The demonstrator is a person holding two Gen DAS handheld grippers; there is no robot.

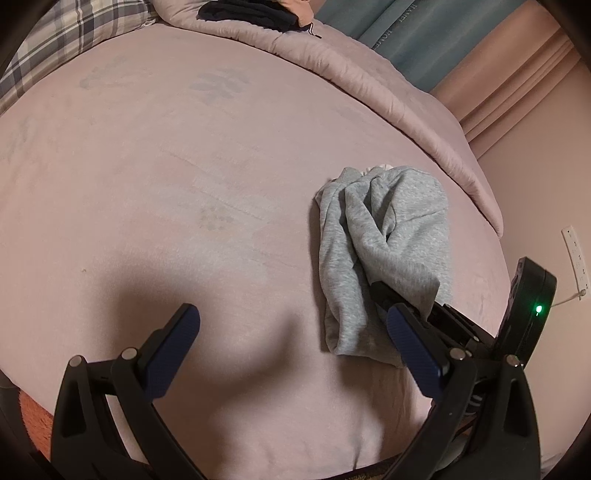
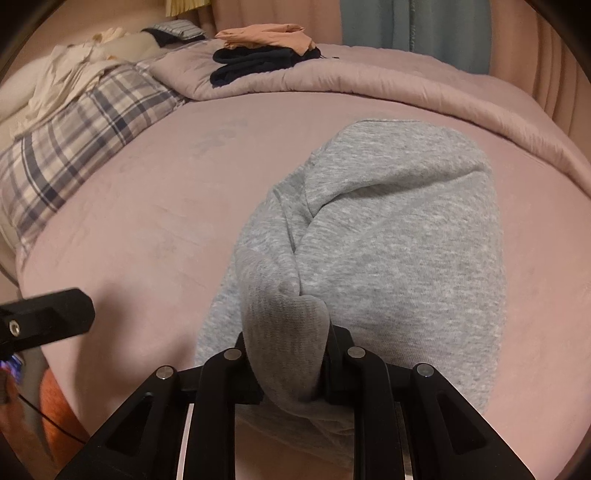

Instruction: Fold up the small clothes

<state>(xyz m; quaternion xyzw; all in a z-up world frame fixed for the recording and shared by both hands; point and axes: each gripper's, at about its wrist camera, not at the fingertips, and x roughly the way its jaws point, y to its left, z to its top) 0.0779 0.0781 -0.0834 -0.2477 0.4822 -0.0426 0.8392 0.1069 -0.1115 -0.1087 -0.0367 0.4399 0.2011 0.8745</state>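
A small grey sweat garment (image 1: 384,251) lies bunched on the pink bed cover, right of centre in the left wrist view. My left gripper (image 1: 291,321) is open and empty, hovering over bare cover to the garment's left. My right gripper (image 2: 291,354) is shut on a ribbed cuff or hem of the grey garment (image 2: 388,236), which fills the middle of the right wrist view. The right gripper also shows in the left wrist view (image 1: 384,291) at the garment's near edge. Part of the left gripper's body (image 2: 48,317) shows at the left of the right wrist view.
A folded pink quilt (image 2: 369,85) runs along the far side of the bed with dark and peach clothes (image 2: 258,59) stacked on it. A plaid pillow (image 2: 81,140) lies at the left. A blue curtain (image 2: 417,29) hangs behind. A wall socket strip (image 1: 574,258) is at the right.
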